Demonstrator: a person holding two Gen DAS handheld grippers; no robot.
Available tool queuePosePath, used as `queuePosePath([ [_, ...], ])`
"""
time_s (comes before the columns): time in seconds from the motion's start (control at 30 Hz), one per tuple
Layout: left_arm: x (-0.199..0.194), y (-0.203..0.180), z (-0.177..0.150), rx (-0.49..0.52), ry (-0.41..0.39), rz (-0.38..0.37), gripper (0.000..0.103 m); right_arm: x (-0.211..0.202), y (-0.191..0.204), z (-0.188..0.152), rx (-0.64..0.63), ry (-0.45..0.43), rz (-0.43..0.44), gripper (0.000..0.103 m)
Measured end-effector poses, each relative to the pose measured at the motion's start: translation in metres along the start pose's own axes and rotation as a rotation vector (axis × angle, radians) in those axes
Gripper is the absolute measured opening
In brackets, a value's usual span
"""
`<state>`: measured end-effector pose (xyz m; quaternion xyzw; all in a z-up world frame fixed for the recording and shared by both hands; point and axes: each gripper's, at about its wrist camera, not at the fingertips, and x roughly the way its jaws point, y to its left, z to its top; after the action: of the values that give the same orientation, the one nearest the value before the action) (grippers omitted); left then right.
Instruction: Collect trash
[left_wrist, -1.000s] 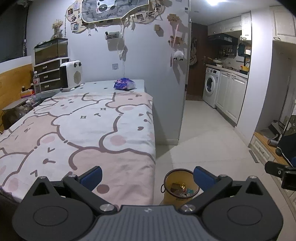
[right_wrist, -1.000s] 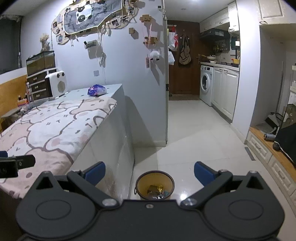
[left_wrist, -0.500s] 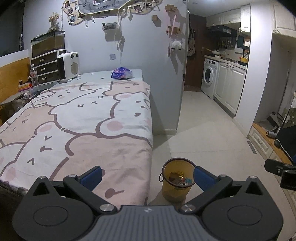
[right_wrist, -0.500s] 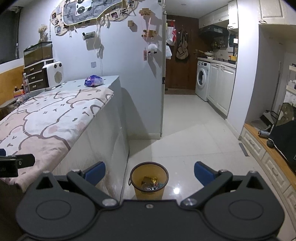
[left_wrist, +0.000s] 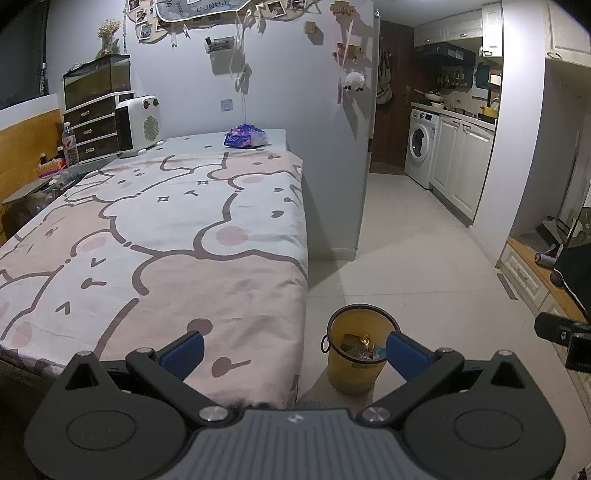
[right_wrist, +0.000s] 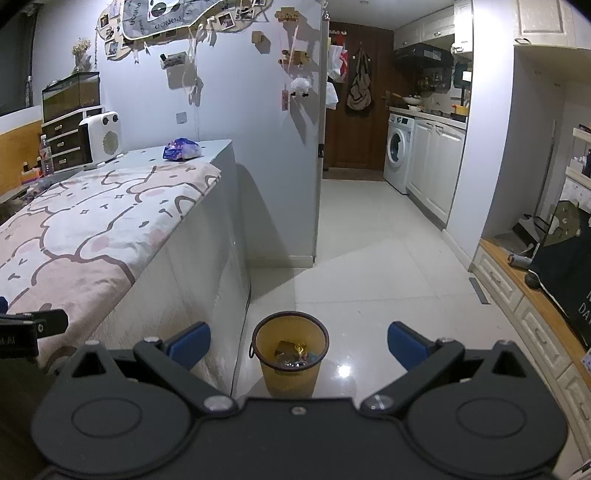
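Showing left gripper (left_wrist: 293, 352) and right gripper (right_wrist: 299, 343), both spread wide and empty. Yellow bin (right_wrist: 290, 356) on floor beside bed (left_wrist: 155, 236), wrappers inside; purple snack bag (left_wrist: 245, 136) on far end of bed.

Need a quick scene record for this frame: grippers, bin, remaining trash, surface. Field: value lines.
left gripper: open, holds nothing
right gripper: open, holds nothing
trash bin: yellow, on the floor beside the bed, wrappers inside
purple snack bag: on the far end of the bed, near the wall
bed: bear-print cover
white heater: at the far left of the bed
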<state>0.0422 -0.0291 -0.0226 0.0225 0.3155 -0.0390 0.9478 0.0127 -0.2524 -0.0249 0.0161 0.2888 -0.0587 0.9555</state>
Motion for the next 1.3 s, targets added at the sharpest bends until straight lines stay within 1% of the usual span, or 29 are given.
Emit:
queuePosePath([
  [0.43,0.0034,0.0002,-0.0021,-0.003,0.012,-0.002,0.103,-0.0007,-0.0028,-0.0011,0.01,0.01,-0.012,0.103],
  [1.3,0.005,-0.0003,-0.004,-0.001,0.01,-0.01,0.103,0.0024,-0.0021,-0.0026,0.009,0.015,-0.007,0.103],
])
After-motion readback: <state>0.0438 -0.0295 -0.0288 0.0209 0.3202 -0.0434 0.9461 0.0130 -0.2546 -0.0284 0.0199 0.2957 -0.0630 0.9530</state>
